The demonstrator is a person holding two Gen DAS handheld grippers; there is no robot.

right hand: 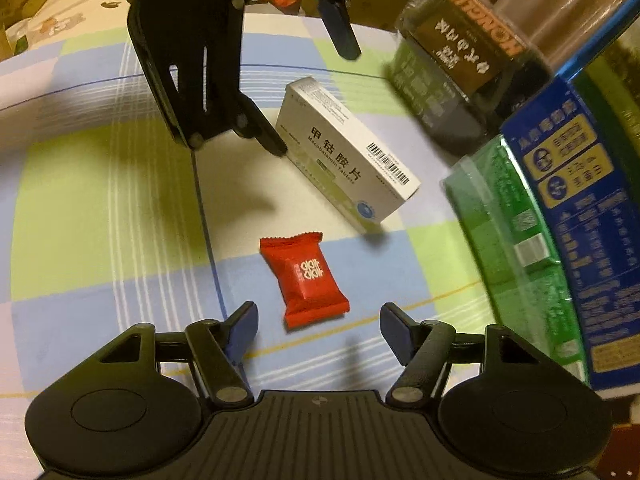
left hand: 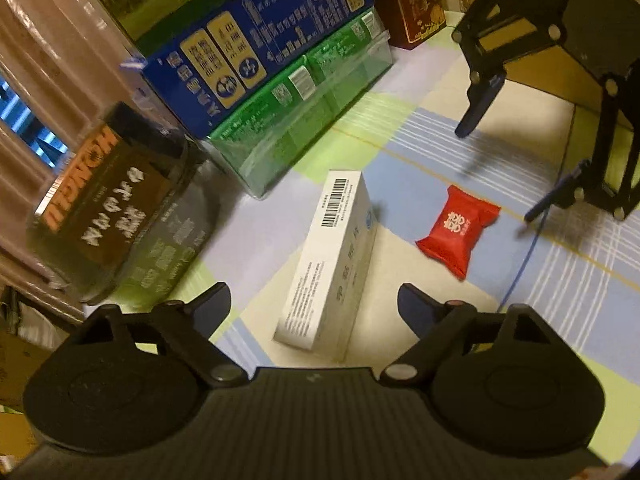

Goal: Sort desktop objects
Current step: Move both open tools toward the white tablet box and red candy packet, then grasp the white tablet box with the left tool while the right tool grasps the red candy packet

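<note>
One white box (right hand: 344,152), one red candy (right hand: 306,278)

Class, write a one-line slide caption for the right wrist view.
Open right gripper hovers over a red candy packet; the left gripper straddles the white medicine box.

We see both views under dim, warm yellowish indoor light that tints the checked cloth (right hand: 100,184). Soft shadows fall on the cloth beside the white box (right hand: 344,152), and a dark blot lies just past the box's near corner in the right wrist view. Beyond the box, glare streaks the clear plastic over the green packs (left hand: 304,120) and the brown ribbed wrapping (left hand: 44,40). Motion blur smears the dark tin (left hand: 108,208) left of the box, its lettering barely sharp; the box's barcode stays readable. Fisheye bending curves the cloth's stripes toward the edges, far from the box, and the blue carton (right hand: 580,216) bows outward.
</note>
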